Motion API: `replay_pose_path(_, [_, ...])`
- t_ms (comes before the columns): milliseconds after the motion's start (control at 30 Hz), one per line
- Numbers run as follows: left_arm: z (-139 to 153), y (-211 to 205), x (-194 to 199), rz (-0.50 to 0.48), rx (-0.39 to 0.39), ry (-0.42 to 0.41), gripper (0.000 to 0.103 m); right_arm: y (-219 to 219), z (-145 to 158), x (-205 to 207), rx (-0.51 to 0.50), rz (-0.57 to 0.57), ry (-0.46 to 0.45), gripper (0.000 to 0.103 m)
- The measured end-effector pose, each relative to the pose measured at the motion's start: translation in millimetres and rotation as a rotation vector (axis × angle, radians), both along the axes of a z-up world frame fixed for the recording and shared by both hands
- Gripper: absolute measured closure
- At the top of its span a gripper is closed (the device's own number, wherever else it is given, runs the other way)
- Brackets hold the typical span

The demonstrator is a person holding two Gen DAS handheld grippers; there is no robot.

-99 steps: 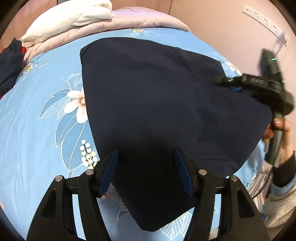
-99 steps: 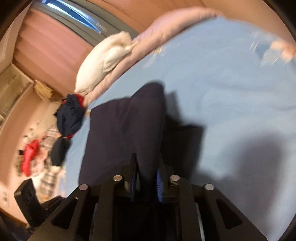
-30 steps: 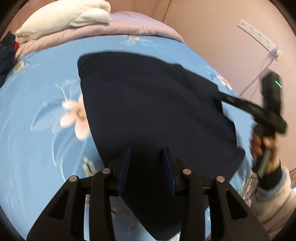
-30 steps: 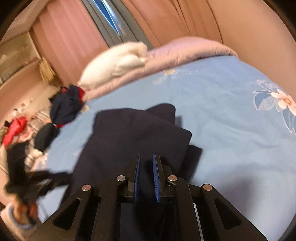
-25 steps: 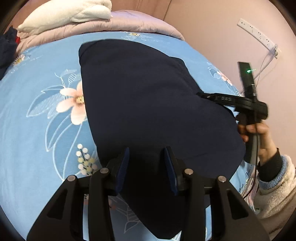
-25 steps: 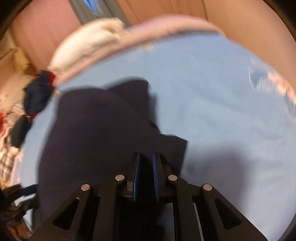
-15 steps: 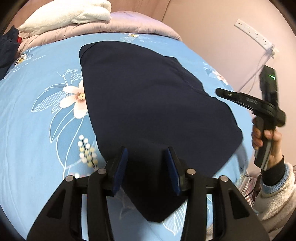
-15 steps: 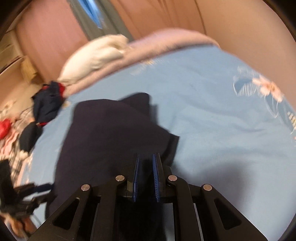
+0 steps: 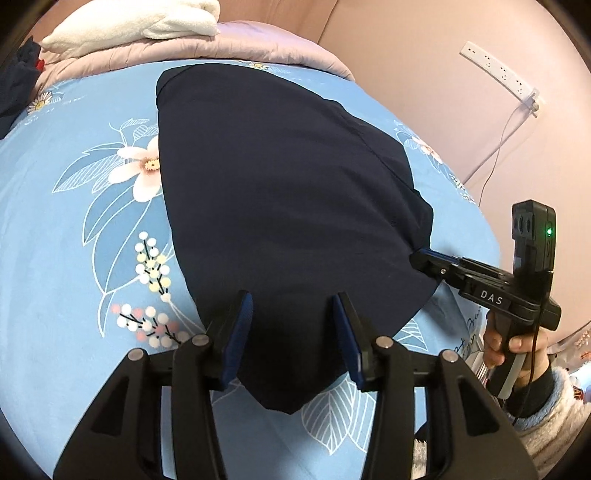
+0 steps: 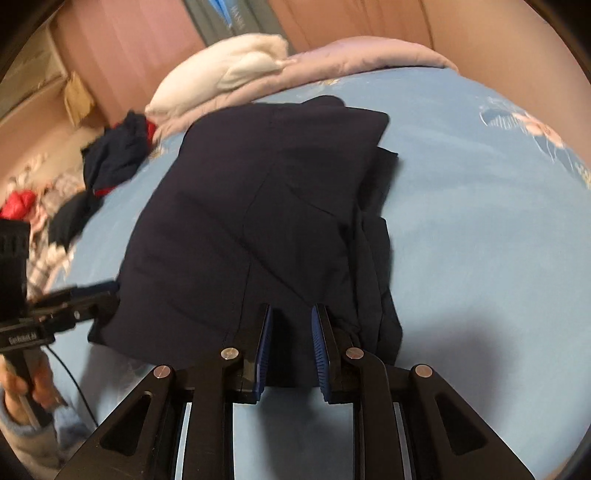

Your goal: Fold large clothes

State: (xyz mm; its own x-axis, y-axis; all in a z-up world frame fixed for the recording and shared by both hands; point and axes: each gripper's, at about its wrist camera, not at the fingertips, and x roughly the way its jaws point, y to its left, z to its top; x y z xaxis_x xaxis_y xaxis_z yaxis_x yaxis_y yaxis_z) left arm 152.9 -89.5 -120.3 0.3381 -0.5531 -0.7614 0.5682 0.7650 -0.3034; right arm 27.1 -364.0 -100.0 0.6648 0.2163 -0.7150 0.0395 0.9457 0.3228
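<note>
My left tongs (image 9: 291,334) stand open, blue pads wide apart, over the near end of the garment (image 9: 280,206) without gripping it. My right tongs (image 10: 290,347) are parted too, a clear gap between the pads, poised at the garment's (image 10: 258,221) near hem with nothing pinched. From the left view the right tongs (image 9: 424,258) sit at the garment's right edge, touching or just beside the cloth; I cannot tell which.

The garment, dark navy, lies folded and mostly flat on the bed (image 9: 74,240), with bunched layers along its right side in the right view. The sheet (image 10: 480,240) is light blue with flowers. At the far end lie a pink quilt (image 9: 229,40) and a white pillow (image 9: 129,22). A clothes pile (image 10: 110,155) sits far left, and a power strip (image 9: 498,74) hangs on the right wall.
</note>
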Motion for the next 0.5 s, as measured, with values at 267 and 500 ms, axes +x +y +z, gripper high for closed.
replay_pose_path(267, [12,33,-4,0.089,-0.036,0.021,0.02,-15,25,-21,0.173,-0.018,-0.065,0.051])
replay_pose_path(500, [-4,79,21,0.218,-0.182,0.192,0.02,-39,24,-25,0.324,-0.116,-0.079,0.026])
